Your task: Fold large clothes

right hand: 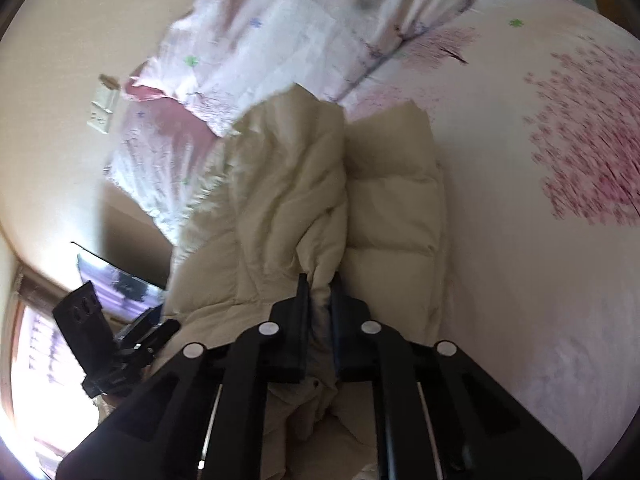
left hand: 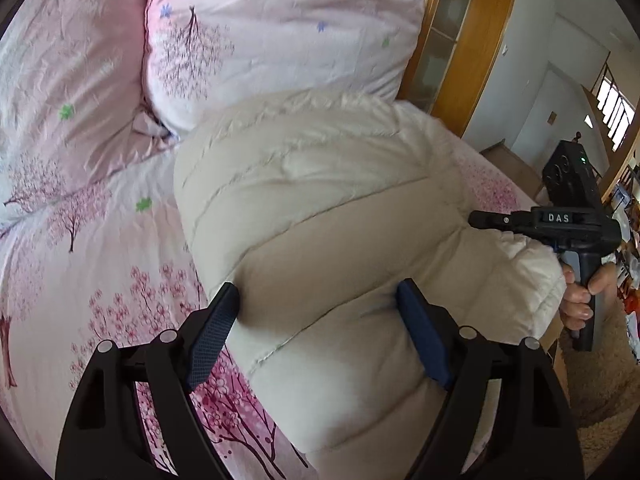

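Note:
A cream quilted puffer jacket (left hand: 320, 208) lies on the bed with its white fur trim toward the pillow. My left gripper (left hand: 320, 304) is open, its blue pads pressed against the jacket's padded middle on either side. My right gripper (right hand: 320, 284) is shut on a bunched fold of the jacket (right hand: 288, 184) and holds it up over the rest of the garment. In the left wrist view the right gripper (left hand: 480, 218) shows at the jacket's right edge, held by a hand.
The bed (left hand: 80, 280) has a pink cherry-blossom sheet. A matching pillow (left hand: 260, 32) lies just beyond the jacket. A wooden door frame (left hand: 472, 40) stands behind the bed. A beige rug (left hand: 600, 380) covers the floor at right.

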`<state>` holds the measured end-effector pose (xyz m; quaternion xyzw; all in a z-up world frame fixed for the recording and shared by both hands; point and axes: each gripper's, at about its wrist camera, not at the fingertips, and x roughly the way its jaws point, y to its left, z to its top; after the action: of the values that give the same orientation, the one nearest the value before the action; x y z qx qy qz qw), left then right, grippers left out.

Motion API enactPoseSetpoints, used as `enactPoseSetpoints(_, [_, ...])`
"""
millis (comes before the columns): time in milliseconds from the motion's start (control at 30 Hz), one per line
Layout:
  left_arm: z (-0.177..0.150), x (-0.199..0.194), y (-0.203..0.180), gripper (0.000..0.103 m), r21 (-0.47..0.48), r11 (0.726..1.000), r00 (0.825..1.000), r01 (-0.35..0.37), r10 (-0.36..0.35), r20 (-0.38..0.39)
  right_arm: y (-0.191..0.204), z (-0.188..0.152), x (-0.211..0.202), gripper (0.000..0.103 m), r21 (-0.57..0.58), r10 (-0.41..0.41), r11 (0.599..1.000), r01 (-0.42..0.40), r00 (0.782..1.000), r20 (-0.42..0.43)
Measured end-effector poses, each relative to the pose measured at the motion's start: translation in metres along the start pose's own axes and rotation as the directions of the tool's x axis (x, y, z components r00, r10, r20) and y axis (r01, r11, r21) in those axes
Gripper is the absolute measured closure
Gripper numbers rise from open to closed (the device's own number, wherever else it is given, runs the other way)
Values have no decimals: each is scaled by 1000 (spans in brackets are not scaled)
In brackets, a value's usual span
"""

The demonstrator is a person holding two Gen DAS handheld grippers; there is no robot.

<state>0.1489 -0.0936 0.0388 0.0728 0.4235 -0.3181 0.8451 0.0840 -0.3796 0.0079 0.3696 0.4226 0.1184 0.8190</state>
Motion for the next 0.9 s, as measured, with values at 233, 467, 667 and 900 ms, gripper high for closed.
enactPoseSetpoints(233, [-7, 13, -11, 18, 70, 994, 996, -85, 84, 11, -15, -15, 13, 94, 65, -38, 997, 37, 999, 10])
enactPoseSetpoints(467, [-13, 7, -16, 16, 74, 988, 990, -133, 130, 51, 6, -22, -20, 78, -36, -111, 992, 118, 982, 154])
enactPoseSetpoints(667, [-17, 7, -16, 16, 63, 988, 989, -139, 135, 55, 52, -48, -58, 78, -240, -6, 968, 72, 965, 263])
enactPoseSetpoints(900, [-23, -3, -14, 15, 23, 994, 991, -108, 105, 81, 53, -80, -14, 81, -318, -206, 918, 238, 970, 131])
